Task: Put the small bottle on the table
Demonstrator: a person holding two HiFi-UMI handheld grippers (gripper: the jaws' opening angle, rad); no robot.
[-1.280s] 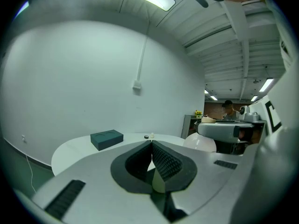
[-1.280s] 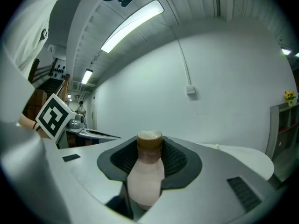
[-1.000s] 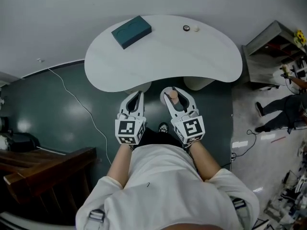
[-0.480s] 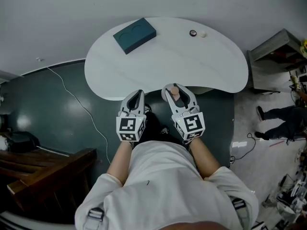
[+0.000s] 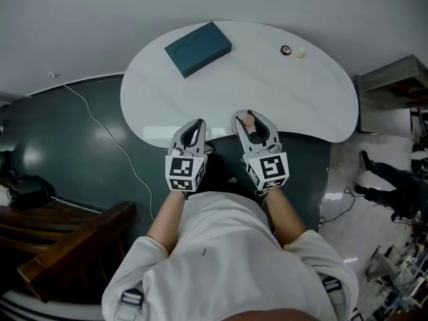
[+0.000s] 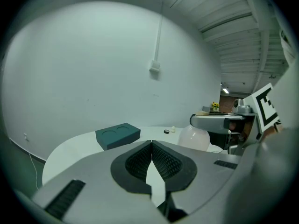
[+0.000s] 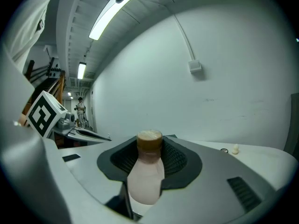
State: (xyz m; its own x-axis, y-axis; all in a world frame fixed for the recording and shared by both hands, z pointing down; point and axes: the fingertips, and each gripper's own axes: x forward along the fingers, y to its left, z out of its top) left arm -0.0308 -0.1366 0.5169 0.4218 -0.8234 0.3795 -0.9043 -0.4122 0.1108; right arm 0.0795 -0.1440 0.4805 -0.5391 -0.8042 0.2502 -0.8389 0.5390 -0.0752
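My right gripper (image 5: 251, 117) is shut on the small bottle (image 5: 248, 122), a pale pink bottle with a tan cap, held upright just over the near edge of the white curved table (image 5: 261, 82). In the right gripper view the bottle (image 7: 145, 174) stands between the dark ribbed pads, which press on its sides. To its left, my left gripper (image 5: 195, 126) is shut with nothing in it, its tips at the table's near edge; in the left gripper view its pads (image 6: 161, 158) meet.
A teal box (image 5: 198, 48) with two round hollows lies at the table's far left. A small dark ring (image 5: 286, 50) and a small white piece (image 5: 300, 53) sit at the far right. A wooden bench (image 5: 60, 236) stands lower left; a cable (image 5: 107, 139) runs along the floor.
The person has stepped toward the table. Both grippers have moved forward from over the dark floor to the table's near edge, the bottle still held in the right one.
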